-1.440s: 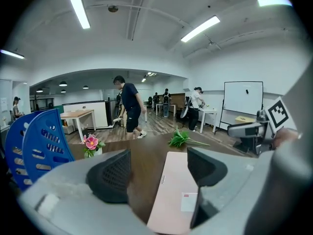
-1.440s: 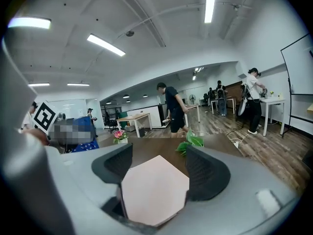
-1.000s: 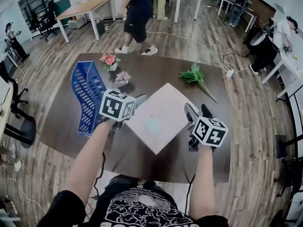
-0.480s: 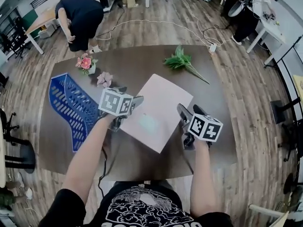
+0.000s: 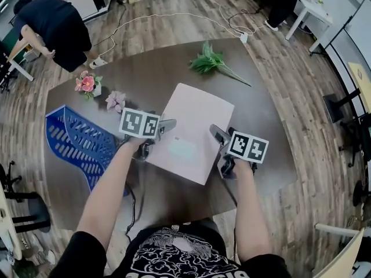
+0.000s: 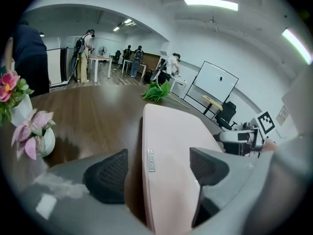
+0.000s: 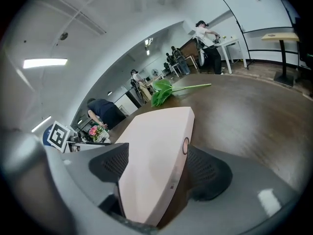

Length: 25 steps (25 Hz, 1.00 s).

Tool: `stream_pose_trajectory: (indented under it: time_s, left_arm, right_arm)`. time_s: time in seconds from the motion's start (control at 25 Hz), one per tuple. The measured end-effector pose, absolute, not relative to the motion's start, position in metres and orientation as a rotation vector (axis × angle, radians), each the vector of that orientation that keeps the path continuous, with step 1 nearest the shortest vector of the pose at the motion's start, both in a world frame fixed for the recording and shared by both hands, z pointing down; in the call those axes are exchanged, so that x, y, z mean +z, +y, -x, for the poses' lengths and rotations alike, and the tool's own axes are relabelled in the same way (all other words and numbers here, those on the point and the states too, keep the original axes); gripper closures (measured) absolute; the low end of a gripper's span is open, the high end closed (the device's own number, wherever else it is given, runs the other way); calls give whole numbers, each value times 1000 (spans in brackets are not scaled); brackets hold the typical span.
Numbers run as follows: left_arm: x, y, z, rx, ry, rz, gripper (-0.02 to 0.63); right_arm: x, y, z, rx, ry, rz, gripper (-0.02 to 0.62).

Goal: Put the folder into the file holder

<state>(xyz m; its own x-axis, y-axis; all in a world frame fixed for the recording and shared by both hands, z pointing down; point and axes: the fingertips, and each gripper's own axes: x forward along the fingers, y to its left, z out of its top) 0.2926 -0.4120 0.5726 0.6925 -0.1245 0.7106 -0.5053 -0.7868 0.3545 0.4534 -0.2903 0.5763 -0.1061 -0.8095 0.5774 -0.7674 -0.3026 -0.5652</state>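
Observation:
A pink folder lies flat on the dark brown table. My left gripper is at its left edge and my right gripper at its right edge. In the left gripper view the folder's edge runs between the black pads, with a gap beside it. In the right gripper view the folder also sits between spread pads. Both grippers' jaws have just been opening and stand open around the folder. The blue mesh file holder lies on the table to the left.
Two small pots of pink flowers stand beyond the file holder. A green sprig lies at the table's far side. A person in dark clothes bends over at the far left. Cables cross the wood floor.
Both grippers and the folder have come down towards the table, and the folder now lies flat on it. The head camera has shifted, and the person in the background has moved left and bent over.

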Motion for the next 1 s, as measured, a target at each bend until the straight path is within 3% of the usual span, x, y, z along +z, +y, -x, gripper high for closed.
stream_pose_trajectory:
  time_s: [1.0]
  left_arm:
    - [600, -397, -311, 927, -316, -2294, 221]
  right_arm:
    - [606, -298, -448, -1572, 1744, 2070, 233]
